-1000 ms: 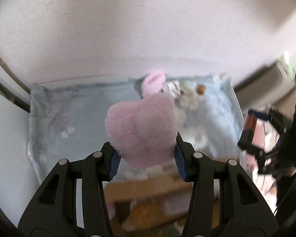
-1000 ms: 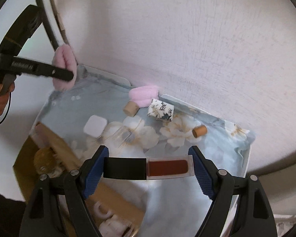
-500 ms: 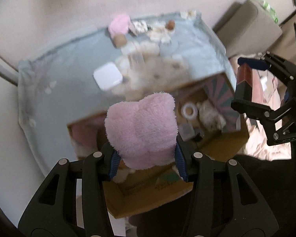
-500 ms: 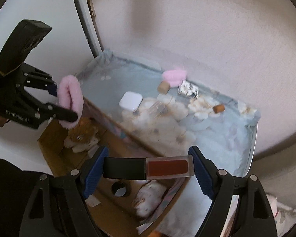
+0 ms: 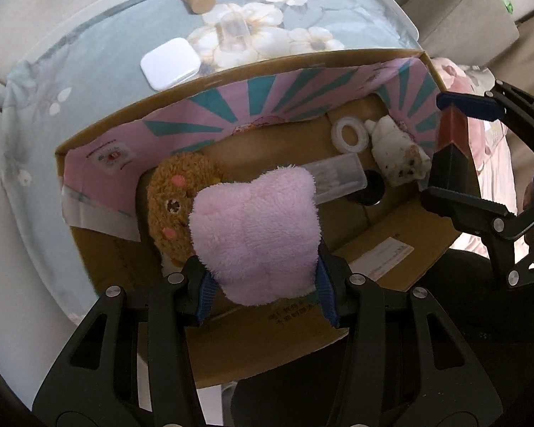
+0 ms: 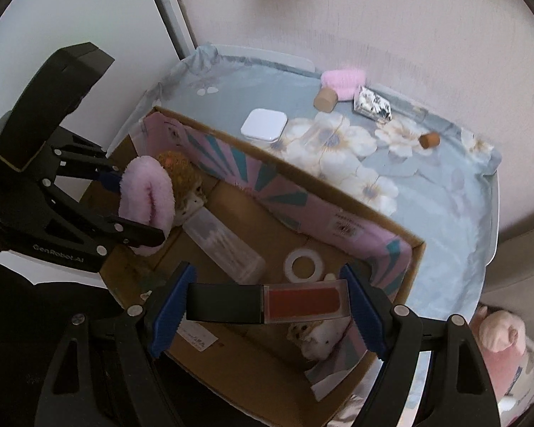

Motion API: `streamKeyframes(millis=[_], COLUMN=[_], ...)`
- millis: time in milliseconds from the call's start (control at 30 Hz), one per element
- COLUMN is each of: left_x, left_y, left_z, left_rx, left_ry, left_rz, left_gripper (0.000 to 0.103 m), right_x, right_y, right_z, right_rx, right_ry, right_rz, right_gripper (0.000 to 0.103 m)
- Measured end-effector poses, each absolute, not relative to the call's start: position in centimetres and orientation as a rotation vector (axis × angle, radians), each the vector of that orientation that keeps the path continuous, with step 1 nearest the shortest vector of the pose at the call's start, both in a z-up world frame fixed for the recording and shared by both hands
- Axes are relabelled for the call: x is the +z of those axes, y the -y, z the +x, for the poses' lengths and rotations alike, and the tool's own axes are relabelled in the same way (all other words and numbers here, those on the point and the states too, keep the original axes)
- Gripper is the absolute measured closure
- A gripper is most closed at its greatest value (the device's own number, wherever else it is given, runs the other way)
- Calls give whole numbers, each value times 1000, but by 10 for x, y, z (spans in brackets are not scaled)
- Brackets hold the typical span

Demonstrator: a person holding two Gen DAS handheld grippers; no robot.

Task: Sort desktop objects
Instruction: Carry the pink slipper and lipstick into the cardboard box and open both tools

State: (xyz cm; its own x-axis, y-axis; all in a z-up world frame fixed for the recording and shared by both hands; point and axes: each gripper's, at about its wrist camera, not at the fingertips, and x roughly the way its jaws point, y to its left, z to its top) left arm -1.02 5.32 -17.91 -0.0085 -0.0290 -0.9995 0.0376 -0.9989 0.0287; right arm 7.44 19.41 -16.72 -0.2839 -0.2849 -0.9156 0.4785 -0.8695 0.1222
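Left tongs (image 5: 263, 286) squeezed a fluffy pink plush pad (image 5: 256, 235), held over the open brown cardboard box (image 5: 391, 245), by a brown plush toy (image 5: 174, 206). Right tongs (image 6: 267, 311) gripped a red-and-black lip gloss tube (image 6: 267, 307) above the same box. Both looked ready to drop; next, open up and let go.

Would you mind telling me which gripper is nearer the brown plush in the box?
Left gripper: directly above the brown plush. Right gripper is at the box's opposite end.

"GenRobot.AI" on left gripper (image 6: 139, 210)
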Motion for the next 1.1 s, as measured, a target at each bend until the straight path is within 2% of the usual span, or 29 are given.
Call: streamKeyframes(millis=[667,733,767,800,833,867,933,1100], left_x=[-179,-179,-180,-180,-179,-178,-175,-170], left_y=[-48,-47,-47,-47,-48,-48,-49,-46], left_z=[-10,-10,-11,-11,-11,-11,-11,-11], left_rx=[-2197,-2200,-2196,-2193,-2195,-2207,-2213,-2231], left_ry=[-27,-37,-38,-39,-32,-22,14,-6], left_rz=[2138,2137,2142,2146,2145,2129,2110,2106], left_gripper=[58,54,38,7,1,0,0,0], right_x=[-170,-171,-172,-174,-178,-180,-180,-171], right_y=[-195,-194,-194,-194,-194,-194,-195,-203], right_z=[74,73,72,71,69,70,71,72], right_rx=[-2181,-2172,-2165,-2154,-2133,-2122,-2140,-2199], right_ry=[-195,-176,-164,-152,-141,-141,-142,-165], right_rz=[1547,1550,1557,1574,1605,1617,1600,1560], right_gripper=[23,23,23,23,23,21,0,0])
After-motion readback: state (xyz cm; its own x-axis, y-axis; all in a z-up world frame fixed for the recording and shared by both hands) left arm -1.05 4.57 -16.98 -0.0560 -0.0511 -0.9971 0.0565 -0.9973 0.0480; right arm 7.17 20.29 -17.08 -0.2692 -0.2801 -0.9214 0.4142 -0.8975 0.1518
